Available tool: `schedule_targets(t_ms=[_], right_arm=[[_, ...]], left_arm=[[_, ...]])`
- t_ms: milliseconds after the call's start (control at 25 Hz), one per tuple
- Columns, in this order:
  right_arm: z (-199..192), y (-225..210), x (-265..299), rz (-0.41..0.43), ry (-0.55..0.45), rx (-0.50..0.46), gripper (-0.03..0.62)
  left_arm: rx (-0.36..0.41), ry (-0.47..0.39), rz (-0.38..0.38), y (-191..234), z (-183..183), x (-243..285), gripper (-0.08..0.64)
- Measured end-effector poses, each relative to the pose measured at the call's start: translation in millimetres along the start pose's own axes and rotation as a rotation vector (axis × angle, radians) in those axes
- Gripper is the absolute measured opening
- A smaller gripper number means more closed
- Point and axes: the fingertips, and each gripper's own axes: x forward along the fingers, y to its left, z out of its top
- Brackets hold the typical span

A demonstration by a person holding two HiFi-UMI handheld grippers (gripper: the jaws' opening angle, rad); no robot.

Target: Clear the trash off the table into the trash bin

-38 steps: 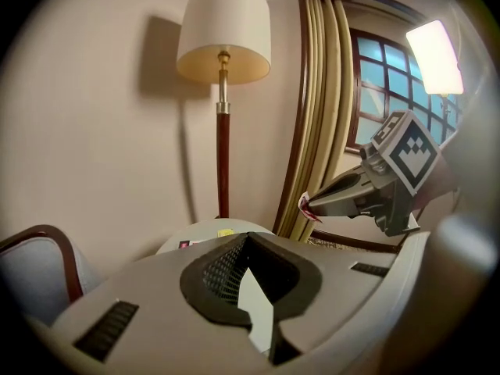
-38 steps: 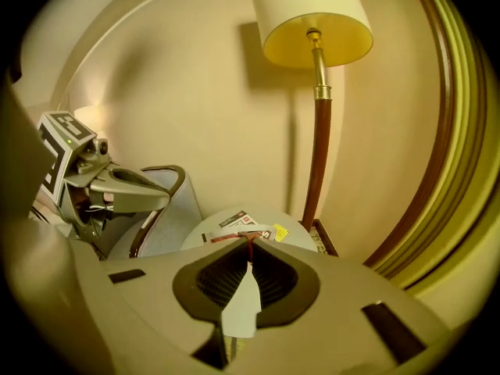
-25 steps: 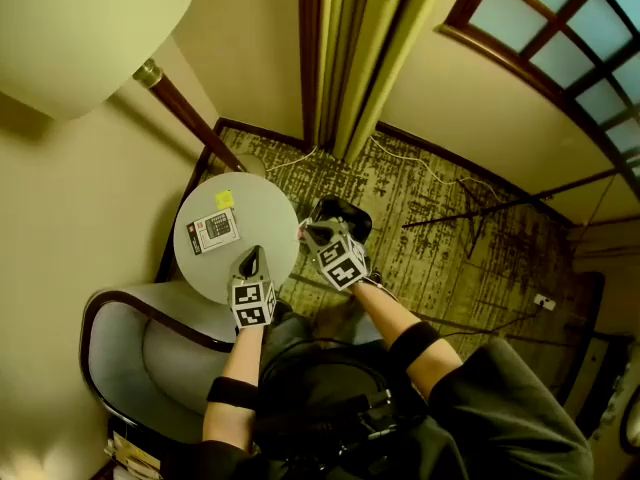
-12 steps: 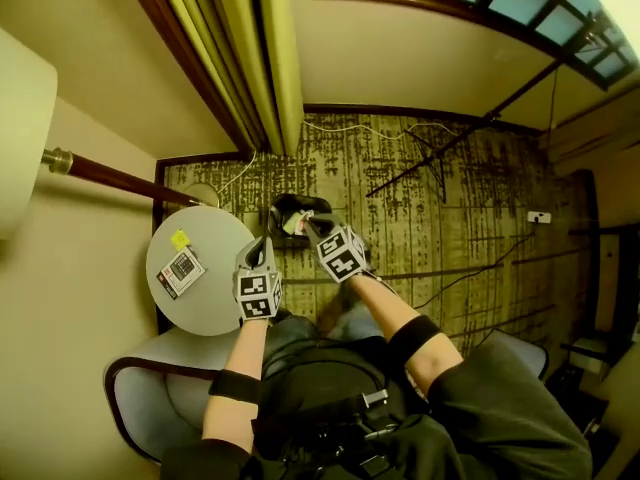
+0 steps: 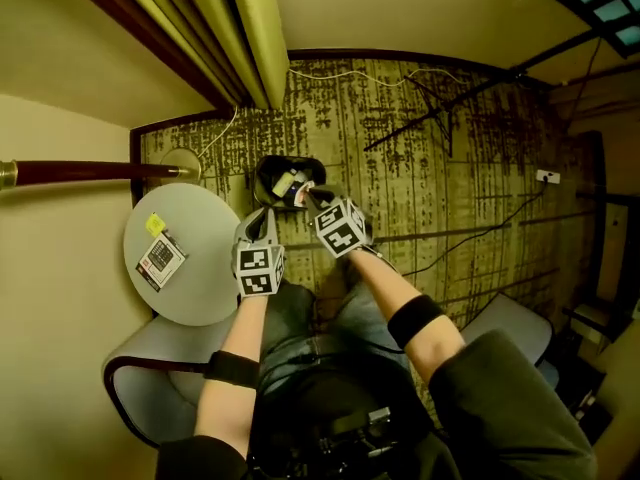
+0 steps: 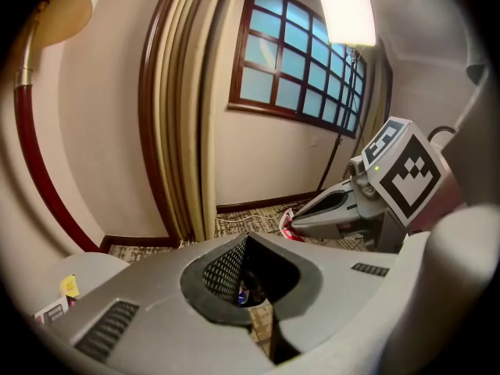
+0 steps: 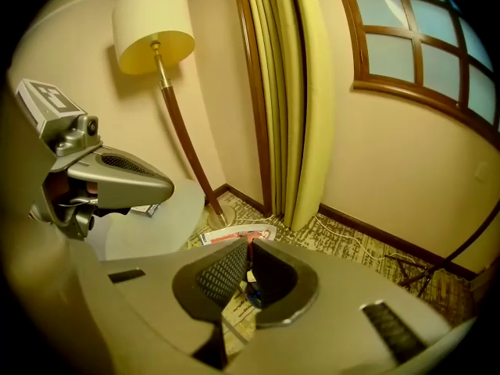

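Both hand-held grippers have swung off the round surface point(image 5: 205, 278) toward the floor beyond. Forearms reach forward, tips angled down. The left hand-held gripper point(image 5: 268, 214) is closed and empty. The right hand-held gripper point(image 5: 306, 194) pinches a paper wrapper point(image 7: 225, 237) by its edge, over the trash bin point(image 5: 262, 173). The wrapper looks light and limp, so an edge pinch should suffice.

Yellow curtain point(image 5: 252, 33) in corner, lamp pole point(image 5: 90, 173) beside it, patterned carpet point(image 5: 470, 198), grey armchair point(image 5: 150, 363), paned window point(image 6: 297, 61).
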Motion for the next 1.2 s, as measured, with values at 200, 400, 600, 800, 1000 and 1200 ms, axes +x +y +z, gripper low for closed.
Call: schedule_targets(t_ms=[200,400,600,800,1000,1200], right_arm=[[-53,-23,71,0.014,0.056,0.029,0.037],[-109,-42,143,0.022,0.114,0.054,0.037],[-153,-55,207,0.026,0.141,0.059,0.037],[-191,-65,263,0.03,0.161,0.06,0.041],[-226,-72,304,0.018,0.181,0.038,0.054],[-247,-76,328,-0.017,0.205,-0.041,0.081]], left_arm=[[-0.031,0.05,0.003,8,-46,65,0.001],[-0.058,0.09,0.002,17,-98,130,0.001],[-0.073,0.123,0.005,26,-145,186,0.001],[-0.1,0.138,0.019,35,-185,232,0.001],[-0.112,0.147,0.028,41,-218,265,0.001],[-0.109,0.16,0.032,46,-240,278,0.001]])
